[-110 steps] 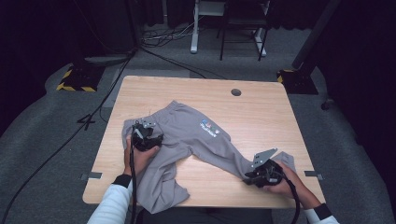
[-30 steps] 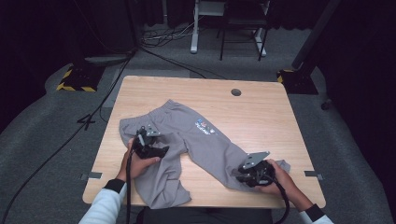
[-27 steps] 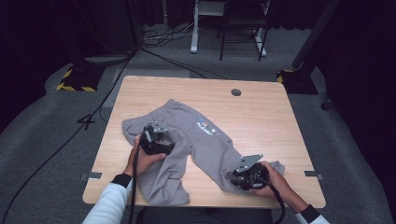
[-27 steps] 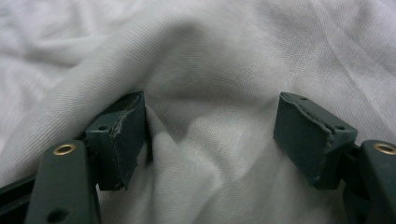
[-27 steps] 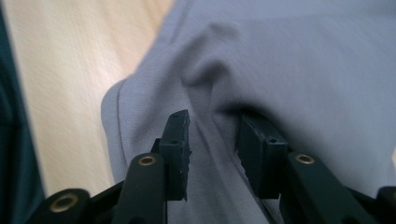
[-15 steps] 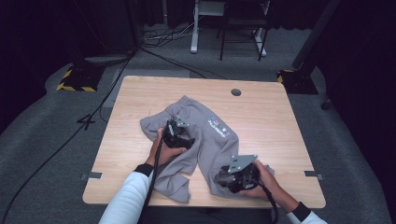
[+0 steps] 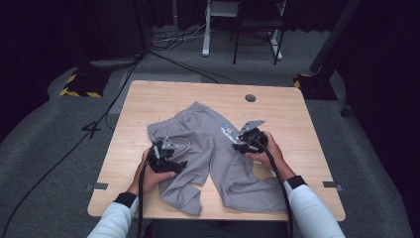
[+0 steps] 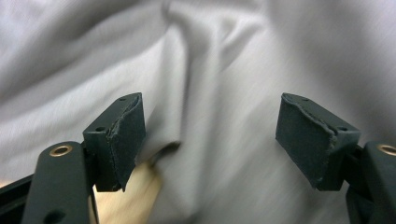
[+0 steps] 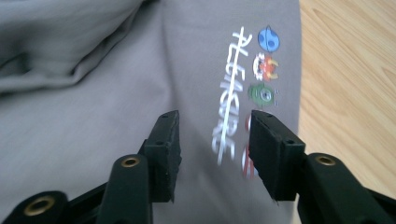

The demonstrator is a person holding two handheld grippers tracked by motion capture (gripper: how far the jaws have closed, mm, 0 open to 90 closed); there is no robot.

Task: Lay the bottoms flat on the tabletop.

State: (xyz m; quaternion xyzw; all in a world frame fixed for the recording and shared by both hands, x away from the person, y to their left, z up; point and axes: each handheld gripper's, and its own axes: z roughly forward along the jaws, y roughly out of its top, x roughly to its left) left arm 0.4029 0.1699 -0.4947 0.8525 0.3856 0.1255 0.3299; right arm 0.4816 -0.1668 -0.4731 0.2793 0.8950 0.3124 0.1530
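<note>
The right gripper has been carried farther onto the grey trousers at mid-table, its jaws just narrowed yet unclenched over the print; the left gripper is held released.

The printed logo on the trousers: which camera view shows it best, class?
The right gripper view: the logo sits close and large there, white lettering beside coloured badges. The high view shows it as a small smudge beside the right gripper. The left gripper view shows plain grey cloth.

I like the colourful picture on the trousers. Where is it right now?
In the high view, the colourful print sits on the grey fabric trousers near their right edge, just left of the right gripper; the right gripper view shows it between that gripper's open jaws.
</note>
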